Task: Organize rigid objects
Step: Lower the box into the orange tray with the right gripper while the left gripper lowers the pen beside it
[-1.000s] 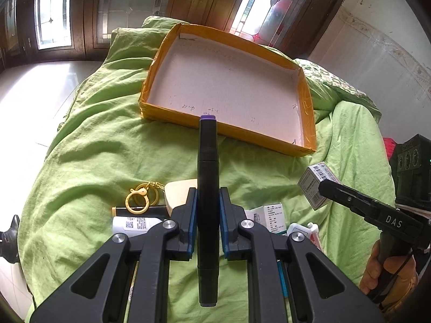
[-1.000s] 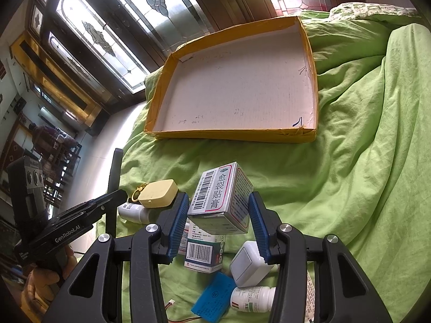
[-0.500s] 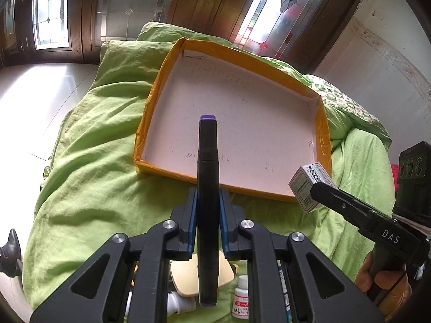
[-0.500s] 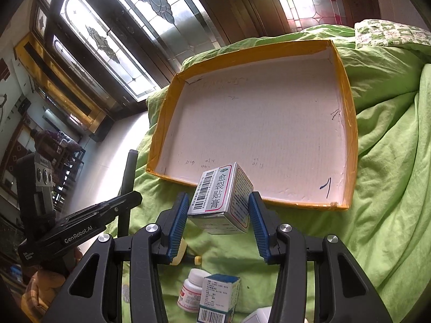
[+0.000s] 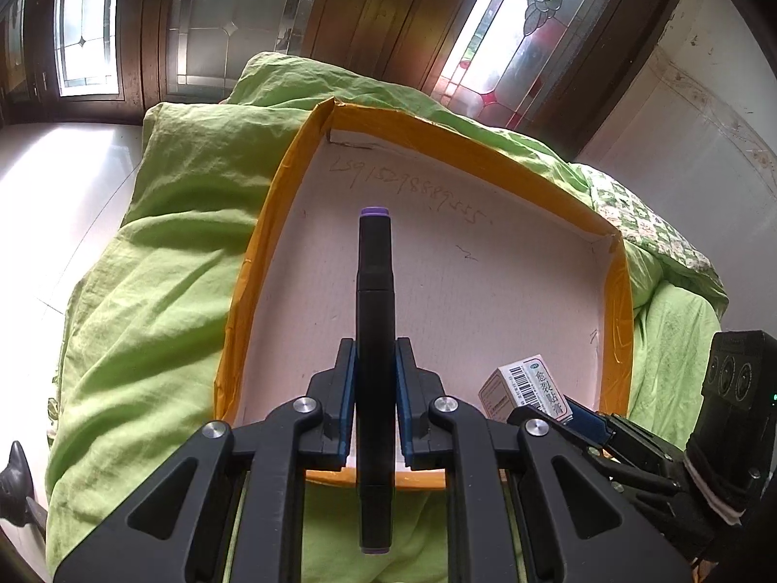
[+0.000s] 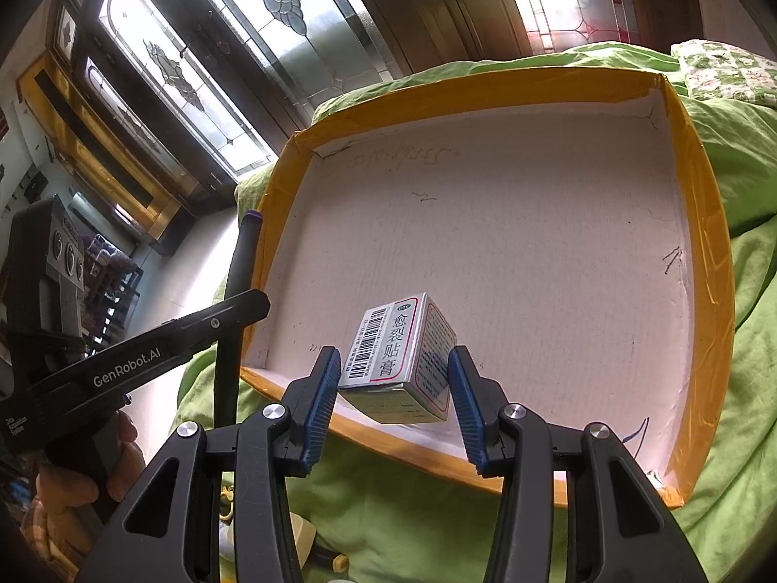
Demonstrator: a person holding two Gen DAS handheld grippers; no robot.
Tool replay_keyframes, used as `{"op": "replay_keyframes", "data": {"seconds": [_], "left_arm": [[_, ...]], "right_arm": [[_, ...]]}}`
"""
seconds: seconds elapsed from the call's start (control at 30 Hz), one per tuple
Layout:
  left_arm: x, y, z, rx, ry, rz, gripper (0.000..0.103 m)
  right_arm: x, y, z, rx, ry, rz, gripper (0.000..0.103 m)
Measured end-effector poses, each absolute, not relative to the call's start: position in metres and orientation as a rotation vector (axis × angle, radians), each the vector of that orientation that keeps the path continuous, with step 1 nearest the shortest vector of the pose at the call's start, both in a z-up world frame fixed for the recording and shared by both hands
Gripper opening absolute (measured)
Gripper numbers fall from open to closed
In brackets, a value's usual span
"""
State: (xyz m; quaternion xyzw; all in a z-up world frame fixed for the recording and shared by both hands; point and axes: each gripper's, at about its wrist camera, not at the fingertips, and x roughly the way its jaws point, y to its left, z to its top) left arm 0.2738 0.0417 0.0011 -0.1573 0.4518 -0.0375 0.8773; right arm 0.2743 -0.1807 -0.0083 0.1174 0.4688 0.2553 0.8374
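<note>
Tongs of the left gripper point(image 5: 374, 405) are clamped on one black marker point(image 5: 374, 340), which stands lengthwise between the blue pads, its purple cap pointing toward the upper middle of the frame. Held that way, the marker reaches out over the white floor of the tray point(image 5: 272, 223), so I judge a simple release would lay it inside. The right gripper point(image 6: 393, 384) has its tongs closed on one small medicine box point(image 6: 403, 354), barcode face up, at the lower middle of the right wrist view. That box hangs over the tray's near edge, probably so that it too can be let go within the orange walls.

Counting: one tray, one marker, one medicine box, two grippers. Nothing lies on the tray's floor yet; only pen scribbles mark it. The tray rests on a rumpled green bedsheet point(image 5: 160, 262), which fills the left and right of both views. At the bottom left of the right wrist view a few more small items peek out beneath the gripper, too hidden to count or name.
</note>
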Motion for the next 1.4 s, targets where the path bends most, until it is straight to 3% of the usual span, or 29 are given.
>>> {"op": "replay_keyframes", "data": {"seconds": [0.8,1.4], "left_arm": [[0.306,0.055,-0.025,-0.265,0.930,-0.020,0.012],[0.280,0.049,-0.041,-0.232,1.051,-0.021,0.013]], "right_arm": [[0.272,-0.166,-0.020,0.166,0.950,0.596,0.041],[0.263,-0.164,-0.027,0.099,1.061,0.640,0.041]]}}
